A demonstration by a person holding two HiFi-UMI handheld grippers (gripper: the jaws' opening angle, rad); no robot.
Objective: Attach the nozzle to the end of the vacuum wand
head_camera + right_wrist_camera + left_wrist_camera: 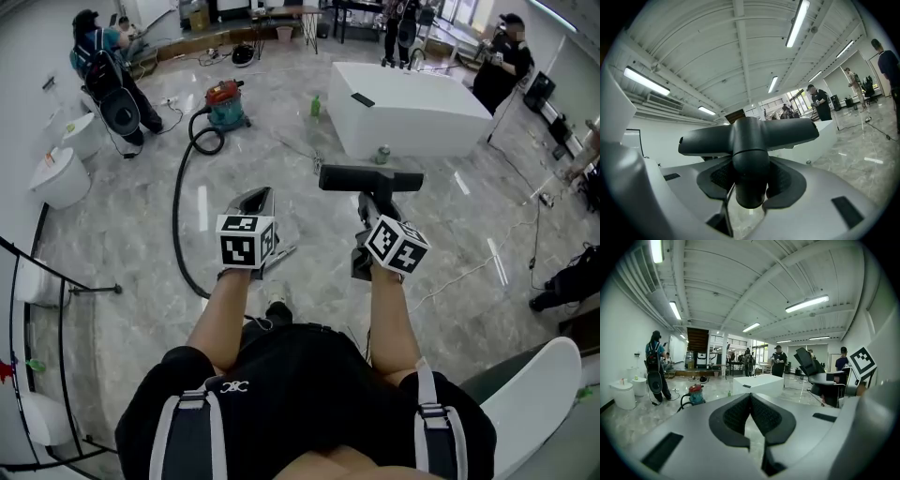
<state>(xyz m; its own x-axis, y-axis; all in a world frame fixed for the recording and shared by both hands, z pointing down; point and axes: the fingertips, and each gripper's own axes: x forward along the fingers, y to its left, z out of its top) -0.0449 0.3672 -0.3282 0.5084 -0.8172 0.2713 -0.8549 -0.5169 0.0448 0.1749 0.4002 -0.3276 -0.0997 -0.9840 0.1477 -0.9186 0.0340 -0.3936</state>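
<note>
**Operator:** How many grippers are there, and how do the jaws stand?

**Technician:** Two. The left gripper (255,199) has its jaws closed, pad against pad, with nothing between them. The right gripper (375,204) clamps the neck of the single nozzle (370,176), a black T-shaped piece. Its crossbar lies square across, just past the fingertips.

**Operator:** What is on the floor?

**Technician:** One vacuum cleaner (225,103) stands at 11 o'clock from the person. One black hose (178,202) curves from it back towards the left arm. One white block (403,112) stands at 1 o'clock, with one green bottle (316,105) to its left and one can (382,155) in front of it.

**Operator:** How do the views differ?

**Technician:** Only the head view shows the hose run and both forearms. The left gripper view shows the vacuum cleaner at 9 o'clock and the block at 12 o'clock beyond its shut pads. Only the right gripper view shows the pads pressing both sides of the nozzle neck, with ceiling lights above.
</note>
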